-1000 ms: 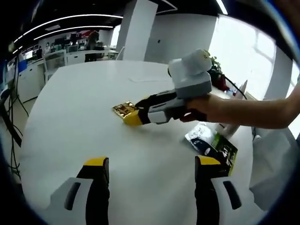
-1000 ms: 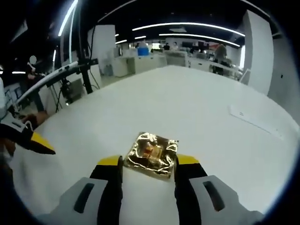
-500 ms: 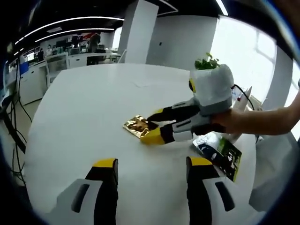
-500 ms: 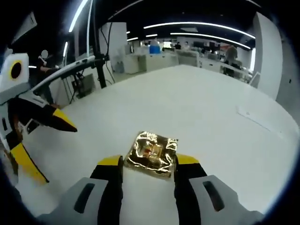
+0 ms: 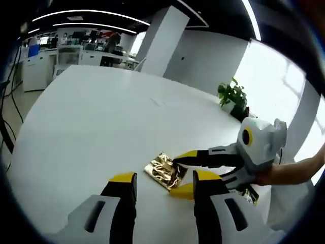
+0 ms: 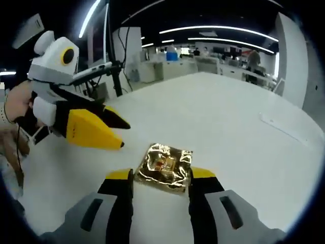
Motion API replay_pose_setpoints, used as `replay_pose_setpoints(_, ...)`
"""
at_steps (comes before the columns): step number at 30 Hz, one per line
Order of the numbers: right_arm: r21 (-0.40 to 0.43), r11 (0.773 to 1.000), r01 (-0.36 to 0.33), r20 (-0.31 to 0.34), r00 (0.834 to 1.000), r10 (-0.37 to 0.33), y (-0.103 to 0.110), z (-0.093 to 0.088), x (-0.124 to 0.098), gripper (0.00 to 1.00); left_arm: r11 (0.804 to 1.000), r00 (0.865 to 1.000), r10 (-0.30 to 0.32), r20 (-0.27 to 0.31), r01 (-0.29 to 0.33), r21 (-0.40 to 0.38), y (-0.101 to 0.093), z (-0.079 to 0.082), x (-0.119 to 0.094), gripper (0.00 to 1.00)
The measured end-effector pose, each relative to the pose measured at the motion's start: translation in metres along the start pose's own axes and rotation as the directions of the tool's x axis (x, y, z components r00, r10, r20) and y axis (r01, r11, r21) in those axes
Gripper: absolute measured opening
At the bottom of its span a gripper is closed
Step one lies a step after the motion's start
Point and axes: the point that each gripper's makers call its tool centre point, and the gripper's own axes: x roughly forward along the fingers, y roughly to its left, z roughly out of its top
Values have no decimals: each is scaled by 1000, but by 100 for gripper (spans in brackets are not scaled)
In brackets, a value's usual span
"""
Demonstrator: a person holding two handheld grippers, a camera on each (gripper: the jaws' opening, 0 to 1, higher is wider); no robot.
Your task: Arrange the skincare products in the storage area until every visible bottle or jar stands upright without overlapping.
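Right gripper (image 6: 160,175) straddles the gold packet (image 6: 163,167), jaws spread; left gripper (image 5: 160,182) hovers open.

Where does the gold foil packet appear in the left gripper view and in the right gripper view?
Left gripper view: the gold foil packet lies low in the middle, between the tips of the right gripper coming in from the right.
Right gripper view: the packet lies low in the middle, just ahead of that view's own jaws.
Shared landmark: the white table, and the flat white strip lying on it.
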Motion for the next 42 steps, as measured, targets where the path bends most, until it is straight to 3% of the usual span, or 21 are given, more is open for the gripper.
replay_pose_setpoints(12,-3,1000,0,11,1000,0,2,1,-3,41,1000,989,-24,-147,23,-10,13,-13,37,29)
replay_pose_setpoints(23,-8,1000,7,18,1000,-7,3,1,-5,40,997,985,-51,-162,41,-63,12,-16,38,14)
replay_pose_setpoints(27,-11,1000,11,20,1000,-10,3,1,-5,39,989,983,-110,-144,93,-117,1,-13,37,4)
replay_pose_setpoints(31,-17,1000,17,30,999,-16,2,0,-6,38,990,980,-109,-165,93,-106,0,-18,40,6)
replay_pose_setpoints(32,-12,1000,15,34,999,-14,3,0,-6,39,997,985,-47,-164,37,-63,11,-17,39,8)
replay_pose_setpoints(34,-6,1000,17,35,999,-17,2,1,-6,38,999,991,-9,-131,4,-40,18,-9,36,12)
replay_pose_setpoints(36,-3,1000,18,33,999,-18,2,1,-6,37,998,991,-42,-127,34,-61,17,-4,32,16)
replay_pose_setpoints(42,16,999,47,19,999,-47,-9,1,-10,41,998,990,-13,-139,4,-68,31,-5,26,16)
